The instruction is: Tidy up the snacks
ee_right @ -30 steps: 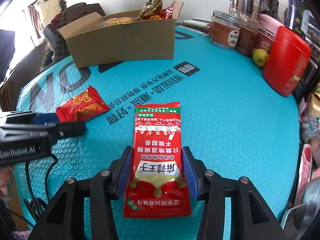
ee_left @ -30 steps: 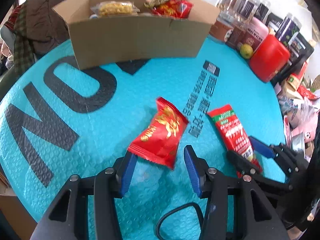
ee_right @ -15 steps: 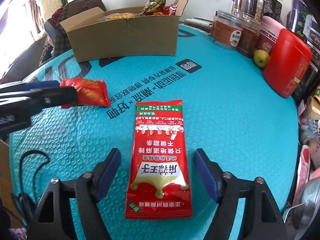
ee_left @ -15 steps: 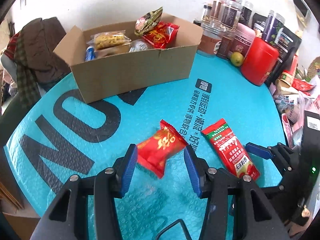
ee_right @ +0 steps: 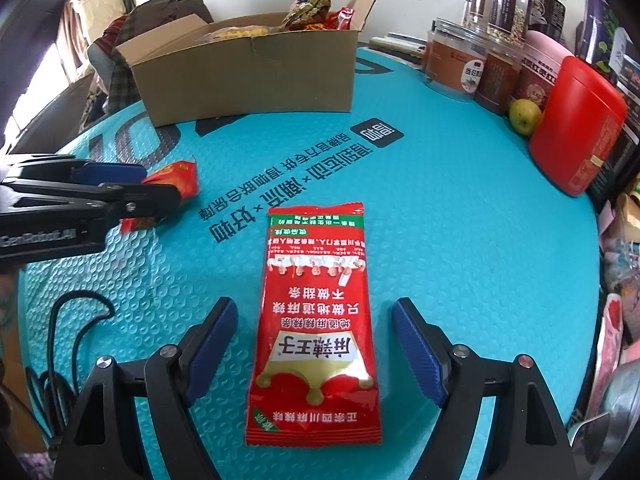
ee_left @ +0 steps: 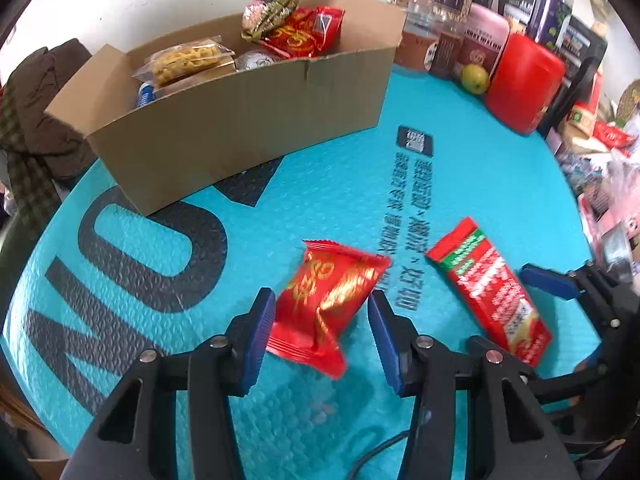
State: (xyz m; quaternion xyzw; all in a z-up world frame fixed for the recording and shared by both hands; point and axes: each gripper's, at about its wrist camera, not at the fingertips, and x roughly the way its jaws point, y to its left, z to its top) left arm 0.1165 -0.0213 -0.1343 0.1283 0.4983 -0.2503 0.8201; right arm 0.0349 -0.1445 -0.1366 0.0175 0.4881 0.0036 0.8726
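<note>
A: Two packets are out of the box (ee_left: 248,128). What has changed?

B: The right gripper (ee_right: 316,344) has just been opening; its jaws now stand clear of the long packet (ee_right: 316,320), flat near the bench's (ee_right: 460,208) front edge. The left gripper (ee_left: 320,320) pinches the red pouch (ee_left: 328,300), now lifted.

A: So the pouch probably goes boxward.

Left hand-held gripper (ee_left: 322,316) clamped; right hand-held gripper (ee_right: 314,344) just opened wide.

Two close wrist views angled steeply down, both facing cardboard box (ee_left: 240,128), sharing teal mat (ee_right: 460,200)
</note>
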